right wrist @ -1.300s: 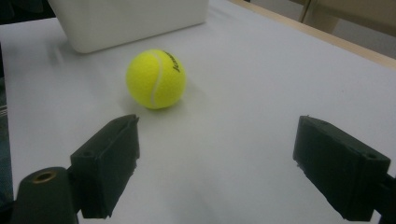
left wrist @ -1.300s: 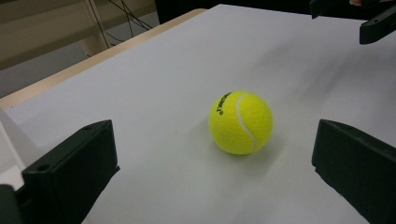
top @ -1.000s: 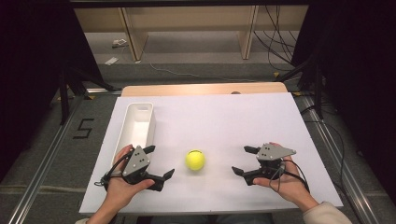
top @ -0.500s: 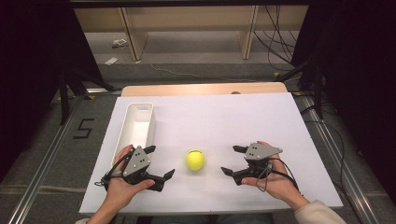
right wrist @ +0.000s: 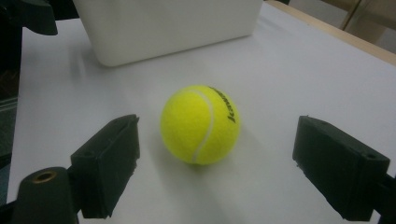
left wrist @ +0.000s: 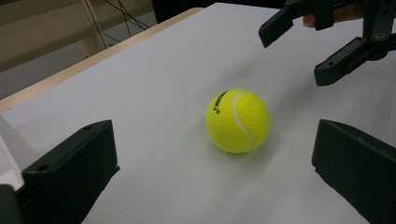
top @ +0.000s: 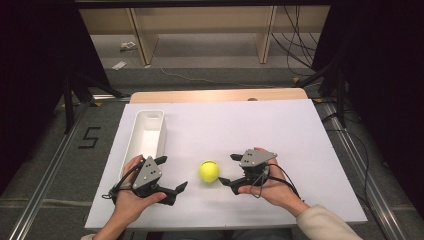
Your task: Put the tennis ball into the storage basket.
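Note:
A yellow tennis ball (top: 208, 171) rests on the white table top (top: 240, 125), between the two grippers. My right gripper (top: 228, 169) is just right of the ball, open, its jaws pointing left at it. In the right gripper view the tennis ball (right wrist: 200, 123) lies just ahead of the wide-apart jaws, not touched. My left gripper (top: 170, 174) is left of the ball, open and empty. In the left gripper view the tennis ball (left wrist: 237, 121) sits ahead of the spread jaws, with the right gripper (left wrist: 299, 49) beyond it.
A long white bin (top: 146, 135) stands on the left part of the table, behind my left hand; the bin (right wrist: 163, 23) rises past the ball in the right gripper view. A wooden strip (top: 220, 95) edges the table's far side. Cables lie on the floor beyond.
My right gripper has slid left across the table and now stands close to the ball. The left gripper and the ball have stayed put.

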### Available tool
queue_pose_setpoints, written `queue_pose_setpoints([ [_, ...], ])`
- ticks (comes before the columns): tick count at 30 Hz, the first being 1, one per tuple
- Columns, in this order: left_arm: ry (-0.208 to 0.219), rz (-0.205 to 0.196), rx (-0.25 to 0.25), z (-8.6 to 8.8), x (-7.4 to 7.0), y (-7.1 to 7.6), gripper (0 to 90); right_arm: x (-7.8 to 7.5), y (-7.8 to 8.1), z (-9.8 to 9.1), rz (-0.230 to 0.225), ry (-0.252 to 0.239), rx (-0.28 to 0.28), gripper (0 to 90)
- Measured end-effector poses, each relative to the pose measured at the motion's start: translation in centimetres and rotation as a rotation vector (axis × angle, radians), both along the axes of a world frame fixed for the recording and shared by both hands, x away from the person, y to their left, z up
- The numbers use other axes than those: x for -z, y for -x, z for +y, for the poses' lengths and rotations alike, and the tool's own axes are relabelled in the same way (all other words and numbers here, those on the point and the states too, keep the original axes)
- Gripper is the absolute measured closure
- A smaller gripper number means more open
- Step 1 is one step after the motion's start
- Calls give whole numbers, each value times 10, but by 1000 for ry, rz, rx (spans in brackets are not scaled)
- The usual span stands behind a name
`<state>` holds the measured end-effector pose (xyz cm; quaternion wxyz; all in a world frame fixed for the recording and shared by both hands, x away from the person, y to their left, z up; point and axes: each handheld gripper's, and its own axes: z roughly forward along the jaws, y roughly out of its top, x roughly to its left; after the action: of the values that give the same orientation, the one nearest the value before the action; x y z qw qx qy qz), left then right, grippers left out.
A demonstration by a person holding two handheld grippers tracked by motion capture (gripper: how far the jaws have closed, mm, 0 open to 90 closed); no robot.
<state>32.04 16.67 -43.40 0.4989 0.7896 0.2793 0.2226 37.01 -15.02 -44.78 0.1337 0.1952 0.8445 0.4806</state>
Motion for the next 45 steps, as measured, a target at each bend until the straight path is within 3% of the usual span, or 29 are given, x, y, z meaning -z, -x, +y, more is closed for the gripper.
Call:
queue_pose_setpoints([
  [17,0,1,3,-1,0,0,0,13,-15,32,28,38,-11,136],
  [45,3,2,9,-1,0,1,0,37,-31,62,79,91,-30,125],
])
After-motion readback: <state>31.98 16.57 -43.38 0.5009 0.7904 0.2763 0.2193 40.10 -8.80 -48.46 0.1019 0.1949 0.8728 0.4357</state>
